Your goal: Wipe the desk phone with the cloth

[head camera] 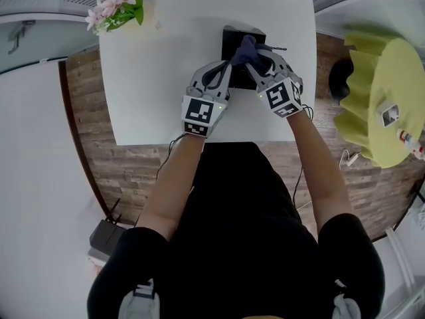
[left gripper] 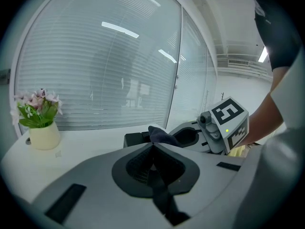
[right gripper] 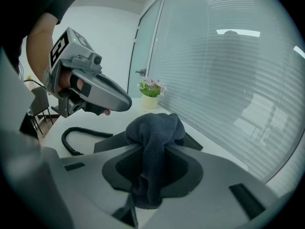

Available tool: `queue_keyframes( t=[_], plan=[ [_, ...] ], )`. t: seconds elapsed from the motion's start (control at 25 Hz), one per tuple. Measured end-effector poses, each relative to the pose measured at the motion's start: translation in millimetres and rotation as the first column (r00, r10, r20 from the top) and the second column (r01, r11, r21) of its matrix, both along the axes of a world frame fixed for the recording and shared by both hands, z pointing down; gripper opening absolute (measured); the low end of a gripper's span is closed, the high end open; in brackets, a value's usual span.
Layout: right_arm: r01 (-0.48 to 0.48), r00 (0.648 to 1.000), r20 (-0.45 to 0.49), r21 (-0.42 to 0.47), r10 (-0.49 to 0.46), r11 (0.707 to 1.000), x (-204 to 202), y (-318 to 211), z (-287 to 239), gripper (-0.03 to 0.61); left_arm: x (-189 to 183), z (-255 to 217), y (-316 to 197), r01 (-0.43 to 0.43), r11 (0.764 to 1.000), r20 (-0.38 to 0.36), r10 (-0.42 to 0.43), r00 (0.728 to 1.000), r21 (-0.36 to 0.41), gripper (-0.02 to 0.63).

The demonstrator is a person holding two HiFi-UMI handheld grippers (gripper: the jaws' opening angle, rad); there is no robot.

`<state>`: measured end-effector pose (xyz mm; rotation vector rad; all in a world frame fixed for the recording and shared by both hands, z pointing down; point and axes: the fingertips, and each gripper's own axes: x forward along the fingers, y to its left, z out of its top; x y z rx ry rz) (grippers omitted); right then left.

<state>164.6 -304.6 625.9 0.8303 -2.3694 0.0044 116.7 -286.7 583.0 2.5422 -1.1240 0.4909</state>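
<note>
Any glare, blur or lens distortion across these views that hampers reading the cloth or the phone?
Head view: fisheye bows the desk edges, even light, no blur. Left gripper view: light streaks glare on the glass wall, corners vignetted. Right gripper view: cloth sharp, blinds curved by the lens.

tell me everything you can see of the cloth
The cloth is dark grey-blue, soft and nubby like terry or microfibre. It is bunched, not spread: a rounded wad bulges out past the jaws of the right hand-held gripper, which are shut on it, and a tail hangs back between them. The wad sits over the black desk phone toward the far edge of the white table; whether it presses on the phone can't be told.
</note>
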Motion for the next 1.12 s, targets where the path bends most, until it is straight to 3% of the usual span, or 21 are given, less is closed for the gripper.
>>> queue_keyframes(
  t=[0.76,1.12],
  plan=[
    [0.109,0.993,-0.034,-0.047,-0.111,0.993,-10,83,40,0.107,-1,30,50,0.065,0.997,0.007,-0.065,0.998,-0.039,0.011],
    [0.178,0.98,-0.07,-0.139,-0.189,0.974,-15,118,50,0.107,-12,5,63,0.104,0.995,-0.001,-0.104,0.995,-0.006,0.009]
  ],
)
